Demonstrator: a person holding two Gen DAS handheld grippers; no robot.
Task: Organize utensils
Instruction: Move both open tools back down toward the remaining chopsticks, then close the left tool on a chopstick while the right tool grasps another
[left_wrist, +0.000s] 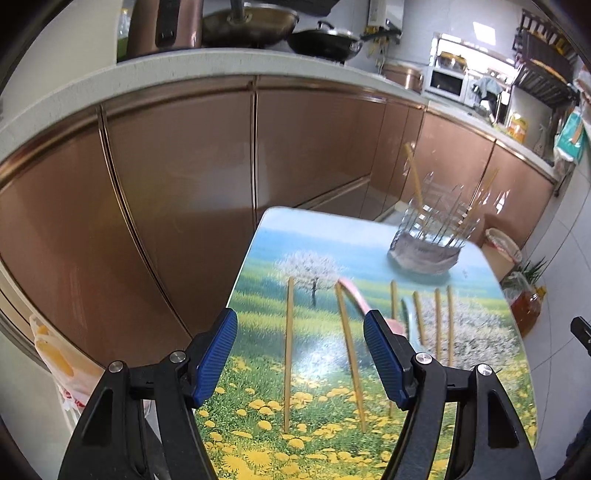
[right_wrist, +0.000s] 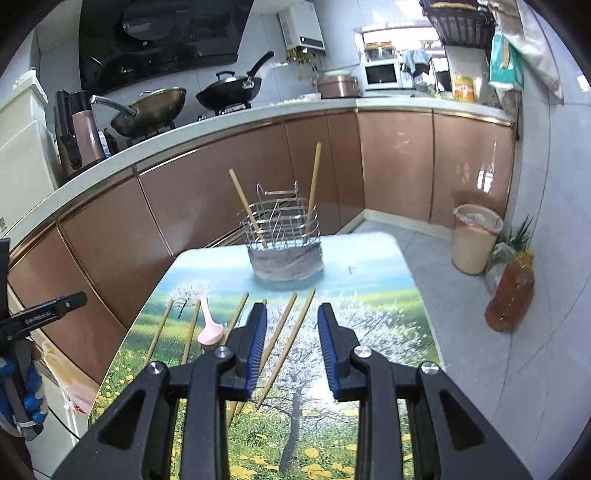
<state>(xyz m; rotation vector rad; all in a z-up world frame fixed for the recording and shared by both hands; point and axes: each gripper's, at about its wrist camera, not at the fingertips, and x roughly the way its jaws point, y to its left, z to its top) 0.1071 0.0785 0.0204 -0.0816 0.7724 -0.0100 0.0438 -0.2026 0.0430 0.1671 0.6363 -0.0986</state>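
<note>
A wire utensil basket (right_wrist: 284, 236) stands at the far end of the landscape-print table (right_wrist: 369, 295), with two wooden chopsticks (right_wrist: 314, 184) upright in it; it also shows blurred in the left wrist view (left_wrist: 428, 236). Several wooden chopsticks (right_wrist: 284, 354) and a pink spoon (right_wrist: 208, 326) lie across the table's middle. In the left wrist view the chopsticks (left_wrist: 288, 354) lie between my fingers and the pink spoon (left_wrist: 354, 295) is partly hidden. My left gripper (left_wrist: 301, 354) is open and empty above them. My right gripper (right_wrist: 291, 343) is open and empty over the chopsticks.
Copper-coloured cabinets (right_wrist: 229, 184) and a white counter with woks (right_wrist: 155, 107) run behind the table. A bin (right_wrist: 474, 240) and an oil bottle (right_wrist: 511, 291) stand on the floor to the right. The left gripper's body shows at the right wrist view's left edge (right_wrist: 44, 310).
</note>
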